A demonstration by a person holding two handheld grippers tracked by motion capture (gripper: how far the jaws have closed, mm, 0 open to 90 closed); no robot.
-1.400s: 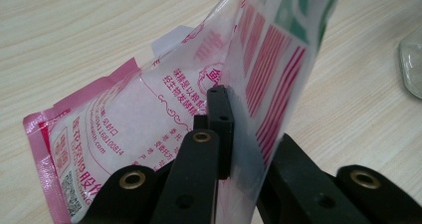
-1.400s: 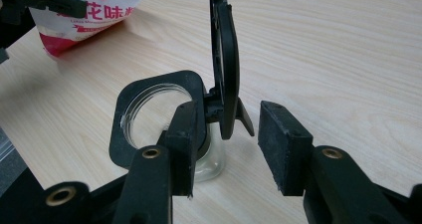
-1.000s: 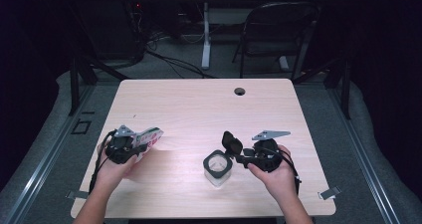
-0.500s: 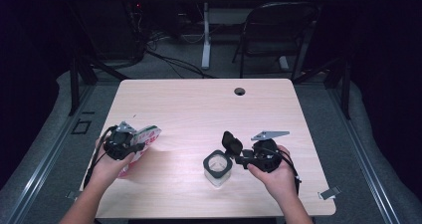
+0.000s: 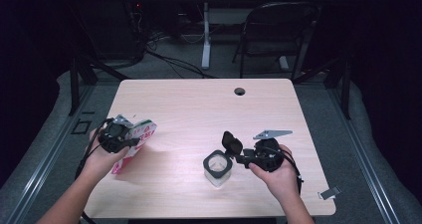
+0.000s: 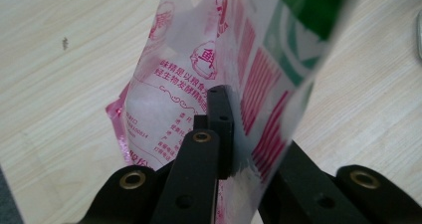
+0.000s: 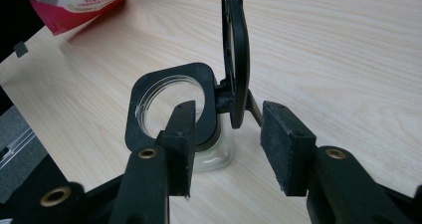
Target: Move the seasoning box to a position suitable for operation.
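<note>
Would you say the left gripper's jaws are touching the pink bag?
Touching: in the left gripper view, the left gripper is shut on the pink bag.

A lab or recording studio, not a home. Bare light wooden table with rounded corners and a round cable hole [image 5: 240, 91] near its far edge, set on grey carpet [image 5: 50, 149] and ringed by dark metal rails [image 5: 45, 157] on the floor. Black folding metal chair [image 5: 271, 35] behind it, beside the white leg of another desk [image 5: 205, 40]. Loose black cables [image 5: 164, 59] across the floor and dim equipment with a small red light [image 5: 138, 6] at the back. Black curtained darkness all around.
</note>
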